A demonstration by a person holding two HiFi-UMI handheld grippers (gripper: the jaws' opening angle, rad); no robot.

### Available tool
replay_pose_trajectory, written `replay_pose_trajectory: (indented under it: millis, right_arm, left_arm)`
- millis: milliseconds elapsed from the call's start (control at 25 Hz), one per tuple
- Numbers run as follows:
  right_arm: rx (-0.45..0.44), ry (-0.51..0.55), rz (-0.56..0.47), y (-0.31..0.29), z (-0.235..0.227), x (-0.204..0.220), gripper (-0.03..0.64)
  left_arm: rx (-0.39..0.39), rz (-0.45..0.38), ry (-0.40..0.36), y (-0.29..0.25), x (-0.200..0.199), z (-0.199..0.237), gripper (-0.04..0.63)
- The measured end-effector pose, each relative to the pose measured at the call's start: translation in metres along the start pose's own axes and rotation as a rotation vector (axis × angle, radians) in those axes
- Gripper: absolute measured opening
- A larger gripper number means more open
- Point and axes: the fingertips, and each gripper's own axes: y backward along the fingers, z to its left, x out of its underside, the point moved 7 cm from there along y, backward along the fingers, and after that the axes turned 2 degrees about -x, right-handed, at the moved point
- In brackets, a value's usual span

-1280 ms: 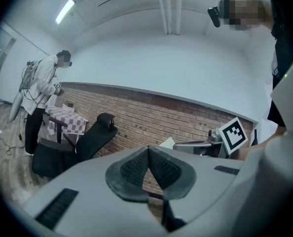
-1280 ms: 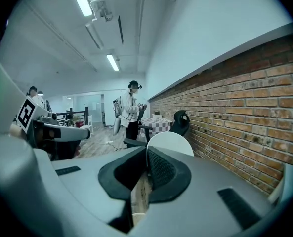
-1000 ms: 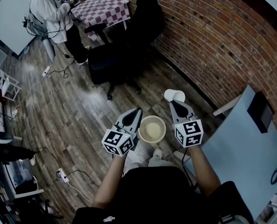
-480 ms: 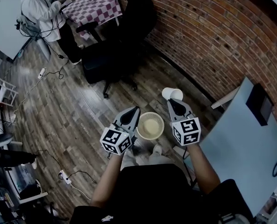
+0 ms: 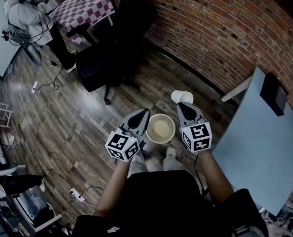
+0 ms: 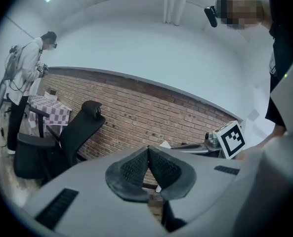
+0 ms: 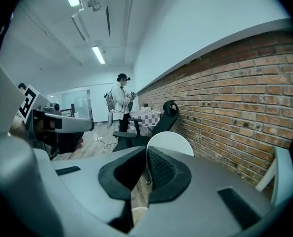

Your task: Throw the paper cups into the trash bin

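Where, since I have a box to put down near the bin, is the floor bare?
Bare boards lie left of the bin, between the black chair and the power strip at lower left. A narrower strip runs along the brick wall beyond the cup. Crowded: around the chair's legs and by the shoes.

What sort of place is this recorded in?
Probably an office or lab workspace: a brick wall, a black office chair on a wood-plank floor, a table with a checkered cloth, and a power strip with cable on the floor.
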Motion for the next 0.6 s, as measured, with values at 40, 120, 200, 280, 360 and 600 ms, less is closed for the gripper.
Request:
replay_pose_trajectory:
  millis: [40, 120, 200, 280, 360, 600]
  right_arm:
    - [0.012, -0.007, 0.006, -0.003, 0.003, 0.002, 0.017]
    - [0.037, -0.013, 0.019, -0.011, 0.011, 0.005, 0.017]
    - [0.062, -0.006, 0.034, -0.019, 0.021, 0.006, 0.017]
    - [0.086, -0.015, 0.051, -0.024, 0.031, 0.009, 0.017]
    - [0.113, -0.038, 0.067, -0.028, 0.038, 0.015, 0.017]
    - [0.203, -0.102, 0.111, -0.044, 0.051, 0.037, 0.017]
  left_arm:
    - [0.012, 0.010, -0.005, 0.000, 0.000, 0.006, 0.005]
    - [0.034, 0.028, -0.010, 0.002, 0.001, 0.020, 0.005]
    - [0.056, 0.045, -0.004, 0.004, 0.002, 0.034, 0.005]
    - [0.079, 0.061, 0.008, 0.007, 0.004, 0.046, 0.005]
    - [0.105, 0.079, 0.017, 0.008, 0.006, 0.058, 0.005]
    - [0.201, 0.152, 0.010, -0.002, 0.023, 0.086, 0.005]
